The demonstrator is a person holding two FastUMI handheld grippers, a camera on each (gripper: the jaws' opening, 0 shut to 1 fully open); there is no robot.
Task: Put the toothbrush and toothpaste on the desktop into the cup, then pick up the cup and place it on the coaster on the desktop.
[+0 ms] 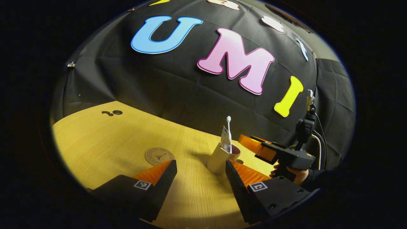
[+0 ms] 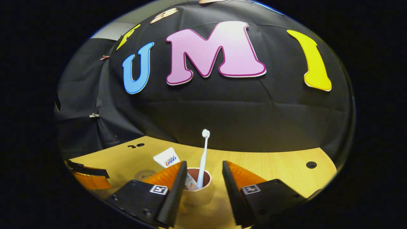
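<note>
My right gripper point(image 2: 201, 173) sits open around the cup point(image 2: 197, 190) holding the toothbrush point(image 2: 203, 156) and toothpaste point(image 2: 167, 158), my left gripper point(image 1: 200, 171) open nearby.

Both views low over desk point(image 1: 105, 143), facing wall, sharing cup point(image 1: 219, 160).

In the right gripper view the coaster point(image 2: 144, 175) is half covered by the right tool's finger point(image 2: 168, 178), and the cup point(image 2: 198, 194) base is hidden. The lower ends of the toothbrush point(image 2: 203, 159) and toothpaste point(image 2: 167, 158) are concealed inside the cup. In the left gripper view the coaster's print point(image 1: 159, 156) is too small to be made out.
</note>
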